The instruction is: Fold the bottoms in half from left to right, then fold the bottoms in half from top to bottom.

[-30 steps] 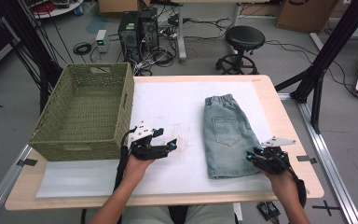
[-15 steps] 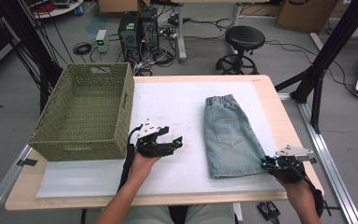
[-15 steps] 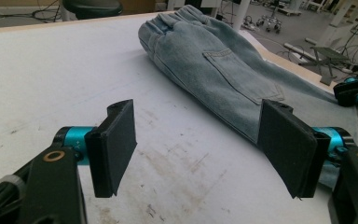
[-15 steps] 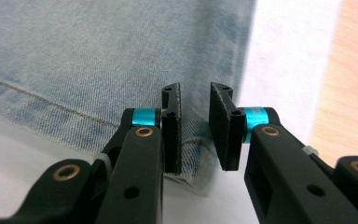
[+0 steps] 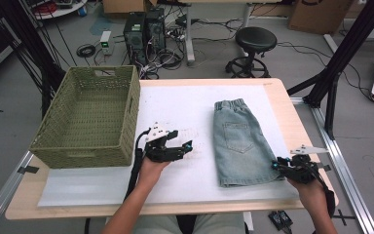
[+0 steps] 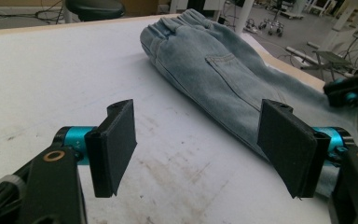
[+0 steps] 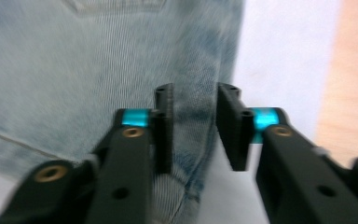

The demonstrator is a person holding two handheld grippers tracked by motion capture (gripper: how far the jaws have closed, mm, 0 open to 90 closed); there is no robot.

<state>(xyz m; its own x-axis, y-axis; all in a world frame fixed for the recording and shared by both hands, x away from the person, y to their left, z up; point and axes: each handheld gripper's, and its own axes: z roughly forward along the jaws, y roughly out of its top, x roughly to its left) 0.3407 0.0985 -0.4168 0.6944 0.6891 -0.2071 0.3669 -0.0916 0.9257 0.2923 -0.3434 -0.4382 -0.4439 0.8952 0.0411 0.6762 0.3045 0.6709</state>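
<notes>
Light-blue denim shorts [image 5: 238, 141] lie flat on the white mat, waistband away from me. My right gripper [image 5: 276, 165] is low at their near right corner. In the right gripper view its jaws [image 7: 193, 126] have just been closing and stand narrow, with a gap left. The shorts' side edge [image 7: 74, 70] runs between them, and the pads do not visibly press on it. My left gripper [image 5: 182, 147] hovers over bare mat left of the shorts. Its jaws [image 6: 200, 144] are wide open with nothing between them, pointing at the shorts [image 6: 214, 70].
A green woven basket [image 5: 87, 117] stands on the table's left side, beside my left hand. The white mat [image 5: 185, 102] covers most of the wooden tabletop [image 5: 292, 112]. A stool, computer towers and cables stand on the floor beyond the far edge.
My right hand has shifted a little to the right, from over the shorts' hem to their near right corner. The left gripper has stayed in place, still open.
</notes>
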